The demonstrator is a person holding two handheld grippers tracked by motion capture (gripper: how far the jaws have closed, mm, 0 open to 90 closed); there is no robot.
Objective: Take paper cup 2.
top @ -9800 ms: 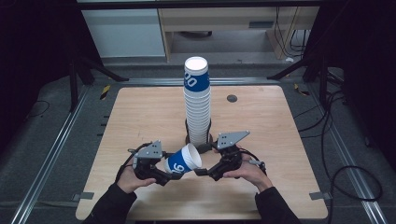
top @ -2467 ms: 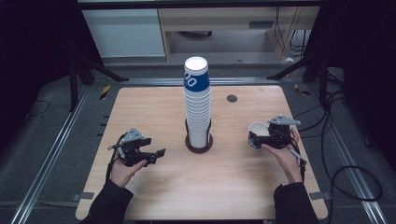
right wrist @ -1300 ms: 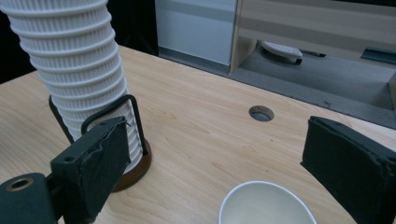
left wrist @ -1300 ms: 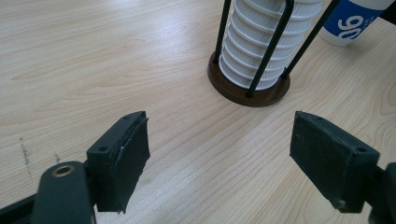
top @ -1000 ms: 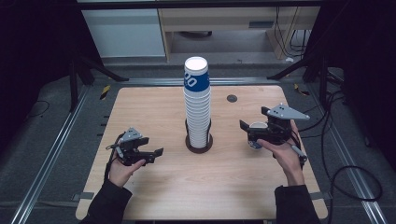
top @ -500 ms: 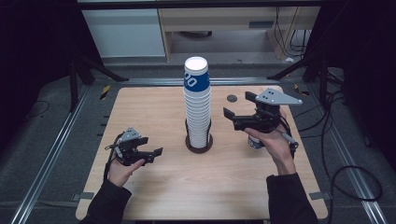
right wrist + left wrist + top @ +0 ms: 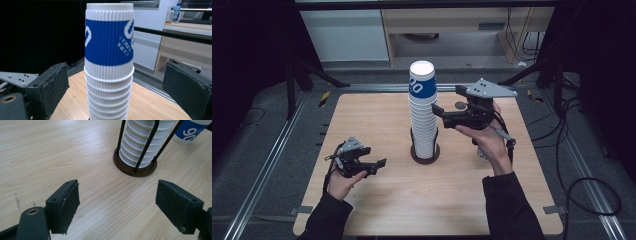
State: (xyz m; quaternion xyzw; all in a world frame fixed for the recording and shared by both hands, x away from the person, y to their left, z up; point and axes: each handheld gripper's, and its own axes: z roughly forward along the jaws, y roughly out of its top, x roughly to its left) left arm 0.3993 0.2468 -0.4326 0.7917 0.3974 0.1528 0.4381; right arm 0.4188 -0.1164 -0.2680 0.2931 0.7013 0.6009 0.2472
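Note:
A tall stack of white ribbed paper cups [image 7: 423, 115], the top one with a blue band, stands in a black wire holder on a brown base [image 7: 426, 156] at the table's middle. My right gripper [image 7: 440, 116] is raised beside the stack's top, pointing at it. Its jaws have just been opening and stand open. In the right gripper view the stack [image 7: 108, 62] rises ahead between the pads [image 7: 53, 85], untouched. A single blue-banded cup [image 7: 191, 132] stands on the table right of the holder, mostly hidden behind my right hand in the high view. My left gripper [image 7: 379, 166] rests low at the left, open, with bare wood between its pads [image 7: 67, 205].
The wooden table [image 7: 377, 115] has a small dark round spot [image 7: 460, 105] near its far right edge. Metal rails [image 7: 267, 165] run along both sides on the floor. Cables [image 7: 582, 190] lie on the floor at the right. White cabinets stand beyond the far edge.
My right gripper has risen and moved left, away from the single cup on the table, up to the top of the stack. The left gripper has stayed put.

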